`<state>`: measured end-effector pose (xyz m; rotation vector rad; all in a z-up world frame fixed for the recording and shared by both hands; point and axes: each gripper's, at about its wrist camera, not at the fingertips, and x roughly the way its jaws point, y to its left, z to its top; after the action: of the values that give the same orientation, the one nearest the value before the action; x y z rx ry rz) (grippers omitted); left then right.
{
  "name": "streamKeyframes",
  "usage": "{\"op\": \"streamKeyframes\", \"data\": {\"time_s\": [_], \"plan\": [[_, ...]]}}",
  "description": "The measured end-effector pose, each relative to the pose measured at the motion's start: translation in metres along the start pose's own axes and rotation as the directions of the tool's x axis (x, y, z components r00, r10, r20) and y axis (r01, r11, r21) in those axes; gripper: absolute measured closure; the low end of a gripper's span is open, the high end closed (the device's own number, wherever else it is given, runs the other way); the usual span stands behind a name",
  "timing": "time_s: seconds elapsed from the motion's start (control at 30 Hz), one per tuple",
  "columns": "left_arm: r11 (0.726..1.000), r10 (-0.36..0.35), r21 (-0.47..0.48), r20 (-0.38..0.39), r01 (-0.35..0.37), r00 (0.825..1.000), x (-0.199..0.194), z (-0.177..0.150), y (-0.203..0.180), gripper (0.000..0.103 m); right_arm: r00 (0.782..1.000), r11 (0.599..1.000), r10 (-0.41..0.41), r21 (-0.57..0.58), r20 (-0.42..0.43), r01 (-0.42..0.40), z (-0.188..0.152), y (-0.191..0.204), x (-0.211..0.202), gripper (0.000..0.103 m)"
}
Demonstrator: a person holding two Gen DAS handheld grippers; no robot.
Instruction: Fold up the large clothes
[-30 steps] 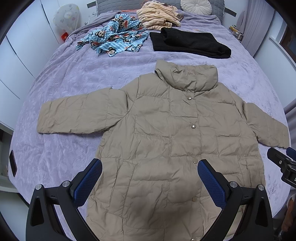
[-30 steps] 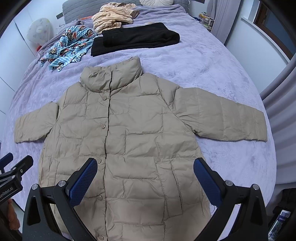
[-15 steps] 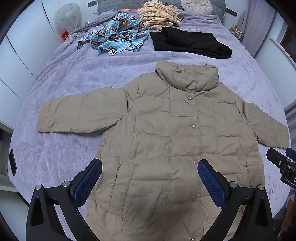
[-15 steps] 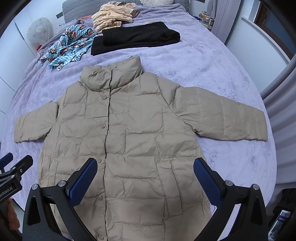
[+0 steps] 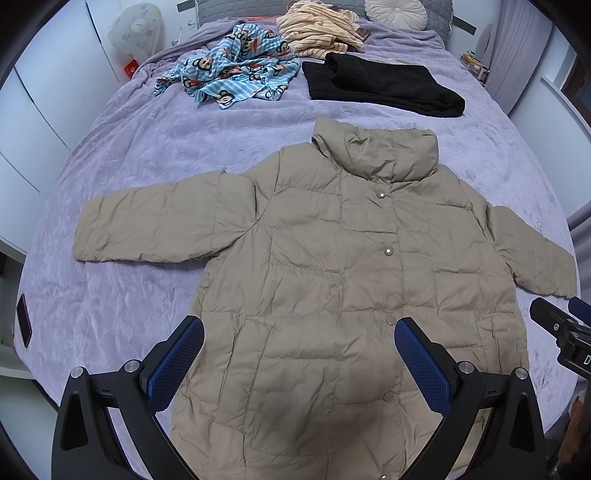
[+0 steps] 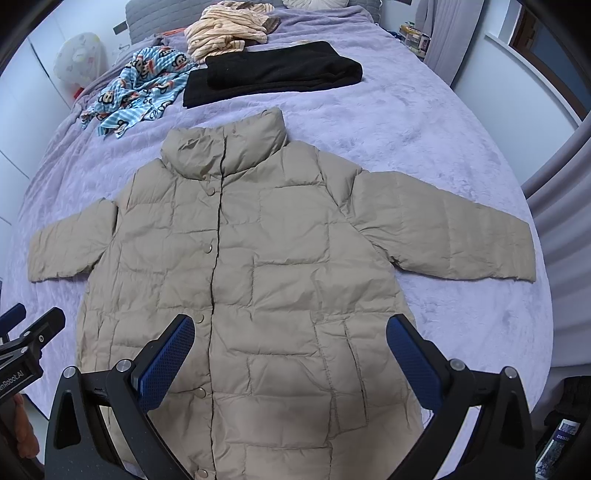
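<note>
A beige quilted puffer jacket (image 5: 332,266) lies flat and face up on the purple bed, snapped shut, collar pointing away, both sleeves spread sideways; it also shows in the right wrist view (image 6: 266,266). My left gripper (image 5: 299,354) is open and empty, hovering above the jacket's lower left part near the hem. My right gripper (image 6: 291,350) is open and empty above the lower right part near the hem. The right gripper's tip shows at the edge of the left wrist view (image 5: 554,325), and the left gripper's tip in the right wrist view (image 6: 33,336).
A folded black garment (image 5: 384,86), a blue monkey-print cloth (image 5: 229,70) and a striped cream garment (image 5: 314,33) lie at the head of the purple bedspread (image 5: 147,147). A dark phone (image 5: 24,319) lies at the bed's left edge. White cupboards stand left; curtains right.
</note>
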<state>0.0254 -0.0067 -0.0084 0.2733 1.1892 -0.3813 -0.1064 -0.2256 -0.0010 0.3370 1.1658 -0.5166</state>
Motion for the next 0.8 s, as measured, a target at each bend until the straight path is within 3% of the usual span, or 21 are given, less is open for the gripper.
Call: {"op": "streamKeyframes", "data": {"time_s": [0.8], "plan": [[1.0, -0.003, -0.004, -0.003, 0.003, 1.0, 0.0008, -0.0005, 0.0012, 0.0, 1.0, 1.0, 0.0, -0.003, -0.003, 0.0, 0.0009, 0.0028, 0.0011, 0.0]]}}
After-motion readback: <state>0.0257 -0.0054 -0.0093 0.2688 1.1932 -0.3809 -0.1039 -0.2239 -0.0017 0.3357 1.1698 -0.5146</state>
